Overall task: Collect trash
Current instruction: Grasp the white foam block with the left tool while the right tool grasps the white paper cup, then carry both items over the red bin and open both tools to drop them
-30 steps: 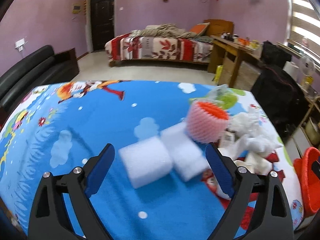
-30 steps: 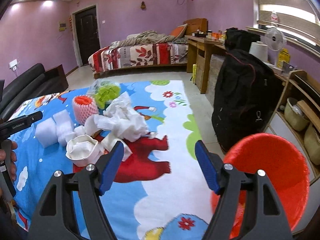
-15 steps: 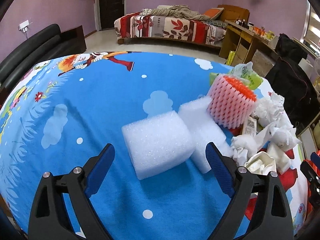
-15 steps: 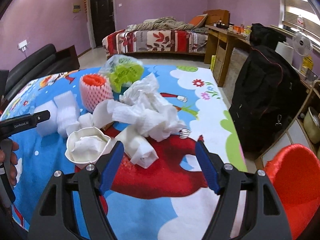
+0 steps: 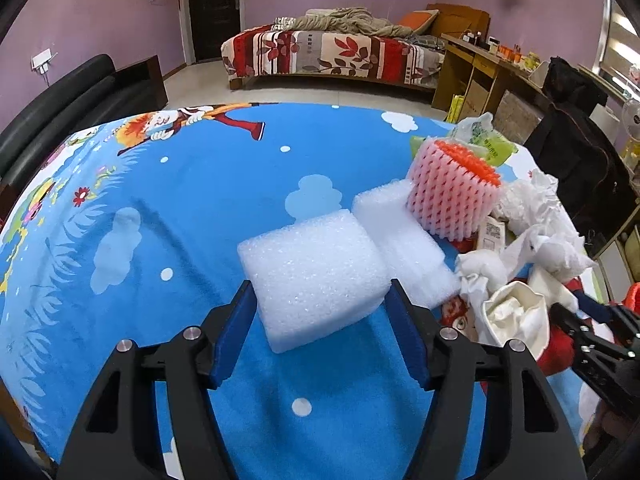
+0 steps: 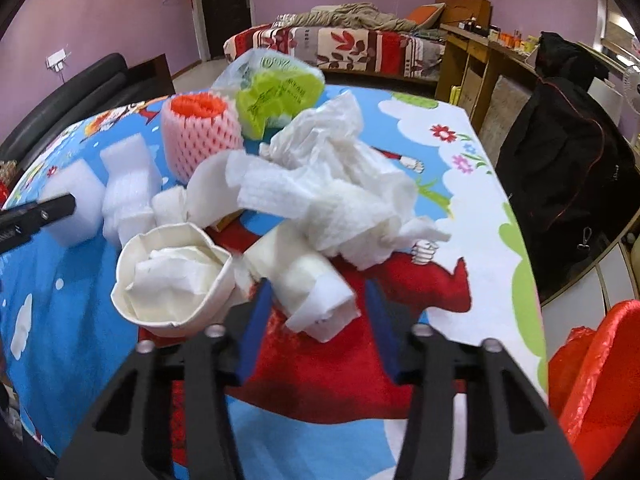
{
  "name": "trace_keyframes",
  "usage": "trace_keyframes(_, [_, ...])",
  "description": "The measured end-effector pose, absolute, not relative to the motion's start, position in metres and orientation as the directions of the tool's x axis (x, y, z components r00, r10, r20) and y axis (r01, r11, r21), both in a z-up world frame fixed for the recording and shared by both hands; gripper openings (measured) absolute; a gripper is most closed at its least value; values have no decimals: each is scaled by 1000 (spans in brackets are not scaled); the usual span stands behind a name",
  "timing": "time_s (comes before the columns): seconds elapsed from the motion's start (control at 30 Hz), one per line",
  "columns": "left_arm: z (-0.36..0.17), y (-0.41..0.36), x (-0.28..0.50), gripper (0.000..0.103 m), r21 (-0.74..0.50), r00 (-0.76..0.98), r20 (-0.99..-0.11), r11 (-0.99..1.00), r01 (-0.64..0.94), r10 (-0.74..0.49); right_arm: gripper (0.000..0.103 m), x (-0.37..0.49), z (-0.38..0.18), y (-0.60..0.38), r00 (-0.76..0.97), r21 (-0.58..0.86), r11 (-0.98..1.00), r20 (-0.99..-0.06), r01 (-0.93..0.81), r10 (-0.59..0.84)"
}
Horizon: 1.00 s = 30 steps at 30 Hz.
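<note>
Trash lies on a cartoon-print table. My left gripper (image 5: pixel 318 300) has its blue pads against both sides of a white foam block (image 5: pixel 316 268); a second foam block (image 5: pixel 400 236) lies just behind it. A pink foam fruit net (image 5: pixel 452 196) stands beyond. My right gripper (image 6: pixel 318 292) is partly closed around a rolled white tissue (image 6: pixel 308 284), pads close to its sides. A crumpled paper cup (image 6: pixel 172 280) stuffed with tissue sits to its left. A heap of white tissue (image 6: pixel 332 184) and a green plastic bag (image 6: pixel 276 92) lie behind.
A red trash bin (image 6: pixel 596 376) stands off the table's right edge. A black bag (image 6: pixel 560 184) on a chair, a wooden desk (image 6: pixel 472 52), a bed (image 5: pixel 332 52) and a black sofa (image 5: pixel 60 104) surround the table.
Both grippers moved forward and narrowed. The left one closed onto the near foam block. The right one swung left from the bin toward the tissue pile and closed around the rolled tissue.
</note>
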<state>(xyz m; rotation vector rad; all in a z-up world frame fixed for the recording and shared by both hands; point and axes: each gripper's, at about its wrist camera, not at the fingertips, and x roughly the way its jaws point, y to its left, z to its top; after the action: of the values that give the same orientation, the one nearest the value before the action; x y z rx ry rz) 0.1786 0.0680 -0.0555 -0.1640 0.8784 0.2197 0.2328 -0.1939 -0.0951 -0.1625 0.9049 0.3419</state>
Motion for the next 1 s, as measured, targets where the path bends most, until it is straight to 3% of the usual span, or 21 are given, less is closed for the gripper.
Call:
trace_keyframes(0.17, [-41, 65, 168, 62, -58, 637, -761, 966, -252, 121, 22, 224, -94, -188, 566, -1, 920, -788, -392, 241])
trace_keyframes(0.7, [-5, 41, 125, 62, -50, 698, -706, 975, -219, 120, 20, 162, -58, -223, 637, 28, 932, -722, -362, 270])
trace_keyframes(1.0, [16, -15, 123, 62, -78, 738, -674, 993, -92, 15, 20, 142, -32, -271, 688, 46, 958, -686, -284, 237])
